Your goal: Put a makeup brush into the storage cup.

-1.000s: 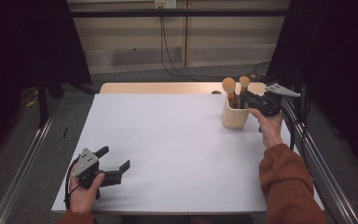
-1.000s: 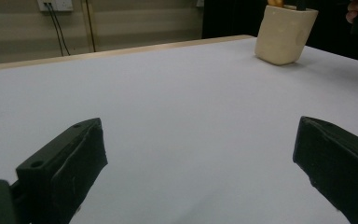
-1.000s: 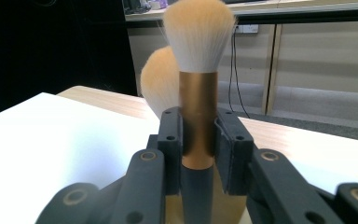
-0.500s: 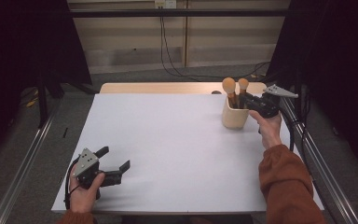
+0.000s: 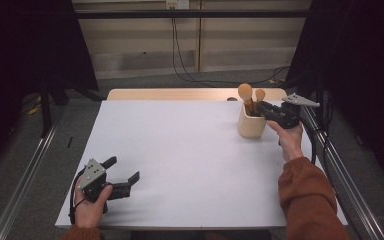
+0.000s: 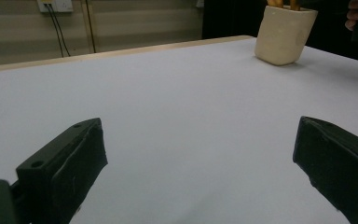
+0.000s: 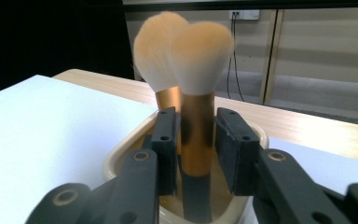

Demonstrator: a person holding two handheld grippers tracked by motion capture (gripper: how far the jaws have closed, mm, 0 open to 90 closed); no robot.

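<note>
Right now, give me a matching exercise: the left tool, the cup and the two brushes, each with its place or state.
Things:
1. left tool
2. cup
3. brushes

Places or states:
A. standing upright in the cup
B. far right of the table
C. open, near the table's front left corner

Pairs: 1-C, 2-B, 3-A

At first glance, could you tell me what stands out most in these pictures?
Two fluffy cream-bristled brushes with golden handles stand in a cream ceramic cup at the white table's far right. The right gripper has its jaws around one handle; they have just been opening.
</note>
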